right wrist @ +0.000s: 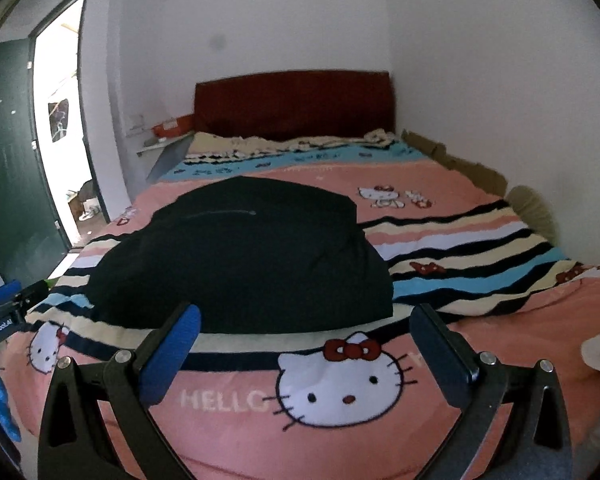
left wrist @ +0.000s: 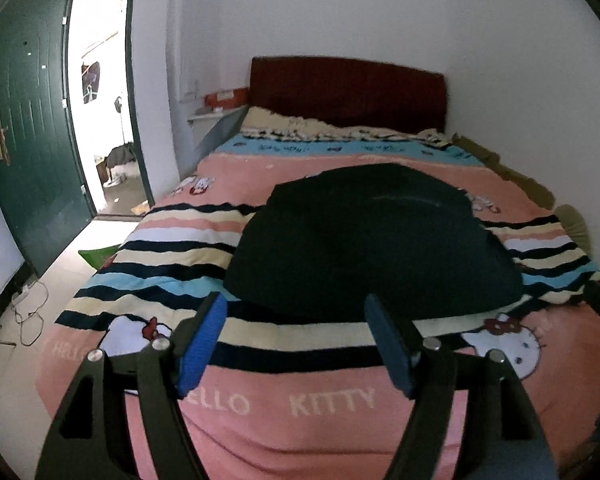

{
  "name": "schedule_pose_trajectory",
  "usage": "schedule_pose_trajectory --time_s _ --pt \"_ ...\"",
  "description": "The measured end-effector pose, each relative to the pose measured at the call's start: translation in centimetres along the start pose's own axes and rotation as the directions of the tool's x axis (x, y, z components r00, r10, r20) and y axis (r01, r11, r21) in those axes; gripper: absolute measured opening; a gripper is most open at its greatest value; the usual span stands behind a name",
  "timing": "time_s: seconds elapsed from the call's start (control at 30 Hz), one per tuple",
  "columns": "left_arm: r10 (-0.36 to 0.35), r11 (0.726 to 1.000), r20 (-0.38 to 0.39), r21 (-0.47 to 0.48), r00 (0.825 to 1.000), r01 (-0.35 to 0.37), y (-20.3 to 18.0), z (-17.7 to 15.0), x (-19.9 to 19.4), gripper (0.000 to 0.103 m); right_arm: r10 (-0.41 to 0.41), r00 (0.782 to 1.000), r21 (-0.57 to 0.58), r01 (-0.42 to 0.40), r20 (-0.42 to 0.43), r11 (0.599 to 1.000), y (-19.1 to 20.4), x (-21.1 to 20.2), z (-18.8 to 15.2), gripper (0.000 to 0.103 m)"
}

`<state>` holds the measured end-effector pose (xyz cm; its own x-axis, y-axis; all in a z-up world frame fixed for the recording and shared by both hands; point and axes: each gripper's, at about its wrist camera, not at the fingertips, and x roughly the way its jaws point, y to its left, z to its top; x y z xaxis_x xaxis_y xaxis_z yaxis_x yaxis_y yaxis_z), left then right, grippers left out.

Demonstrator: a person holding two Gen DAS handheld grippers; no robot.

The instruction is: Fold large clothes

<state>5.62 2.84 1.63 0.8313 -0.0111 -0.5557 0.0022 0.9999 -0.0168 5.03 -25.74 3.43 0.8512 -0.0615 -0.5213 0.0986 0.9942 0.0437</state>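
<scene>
A dark garment (left wrist: 372,236) is seen lying on the bed (left wrist: 260,420), folded into a compact bundle on the striped part of the pink cartoon blanket (right wrist: 480,320), about midway up the mattress. Both the left gripper (left wrist: 296,344) and the right gripper (right wrist: 306,352) are held above the near end of the bed, short of the garment; their jaws are spread wide with nothing between them. A fold appears to have been completed and the cloth let go, so the step in hand is judged to be the pause between folds. If another fold is wanted, the near edge of the bundle would have to be reached and pinched at two matching points.
</scene>
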Motion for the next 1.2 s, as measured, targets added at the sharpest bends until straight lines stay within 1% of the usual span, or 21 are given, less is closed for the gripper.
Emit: schedule_pose_trajectory --time_s 0.13,0.27,0.47,0.6,0.87,1.1,1.2 --pt "-0.009 1.0 0.036 0.007 0.999 0.009 -0.8 -0.4 -2.3 0.071 -0.015 0.999 -0.027 0.017 0.047 1.0 0.5 -2.4 -0.8 0.102" --pt "0.048 0.998 0.093 0.027 0.994 -0.051 -1.2 -0.3 -4.4 0.071 -0.015 0.997 -0.031 0.018 0.081 0.999 0.5 -4.0 -1.2 0.102" --pt "0.084 0.996 0.114 0.016 0.99 -0.086 -1.2 -0.3 -6.1 0.071 -0.012 0.994 -0.036 0.016 0.109 0.999 0.6 -5.4 -1.8 0.102" --pt "0.077 0.997 0.134 0.013 0.988 -0.079 -1.0 -0.6 -6.8 0.071 -0.018 0.993 -0.041 0.023 0.12 0.999 0.5 -5.9 -1.9 0.103" --pt "0.053 0.997 0.145 0.04 0.988 -0.059 -1.6 -1.0 -7.4 0.071 -0.014 0.993 -0.035 0.018 0.118 0.999 0.4 -5.9 -2.0 0.102" --pt "0.035 0.998 0.119 0.053 0.992 -0.042 -2.0 -1.5 -6.5 0.071 -0.01 0.994 -0.036 0.014 0.105 0.999 0.2 -5.3 -2.2 0.103" --pt "0.041 0.998 0.111 0.052 0.993 -0.047 -2.1 -1.8 -6.0 0.071 -0.012 0.996 -0.031 0.015 0.091 0.999 0.0 -4.7 -2.4 0.102"
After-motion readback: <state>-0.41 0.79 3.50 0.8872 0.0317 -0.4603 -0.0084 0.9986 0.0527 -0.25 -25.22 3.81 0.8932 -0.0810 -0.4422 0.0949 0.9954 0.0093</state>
